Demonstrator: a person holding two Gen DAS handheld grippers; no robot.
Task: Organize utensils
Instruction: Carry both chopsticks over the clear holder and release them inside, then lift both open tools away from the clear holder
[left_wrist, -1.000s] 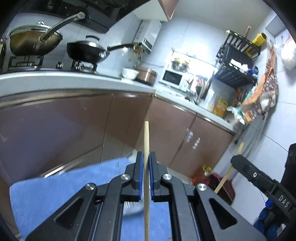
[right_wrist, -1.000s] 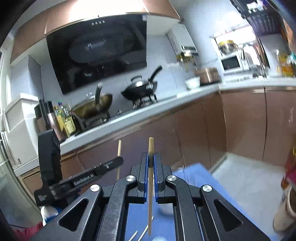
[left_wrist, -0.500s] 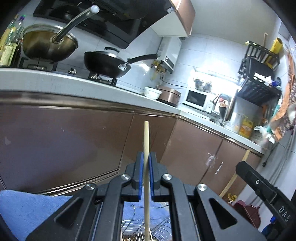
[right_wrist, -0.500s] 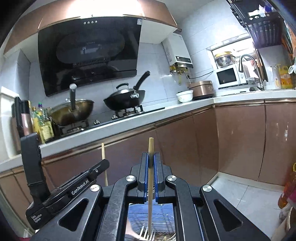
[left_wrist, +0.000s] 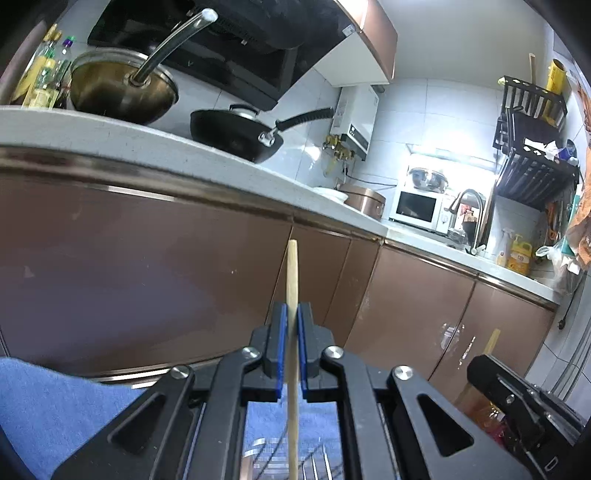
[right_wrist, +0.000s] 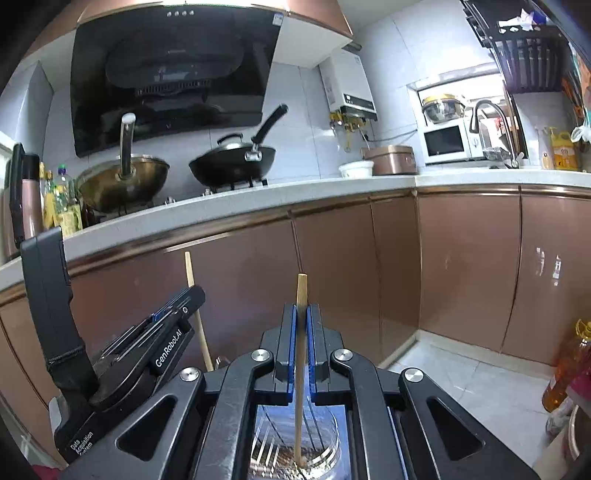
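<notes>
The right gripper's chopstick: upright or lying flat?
Upright. The chopstick stands vertically in the right gripper, its lower tip in the wire holder.

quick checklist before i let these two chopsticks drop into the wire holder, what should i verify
1. Left gripper shut on its chopstick: ok.
2. Right gripper shut on its chopstick: ok.
3. Right chopstick's lower tip inside the wire holder: ok, it sits within the rim.
4. Left chopstick's lower end over the holder: cannot tell, the end runs out of the left wrist view, though wire bars show beneath.
5. Both chopsticks roughly upright: ok.
6. Grippers apart from each other: ok, a gap shows between them in the right wrist view.
</notes>
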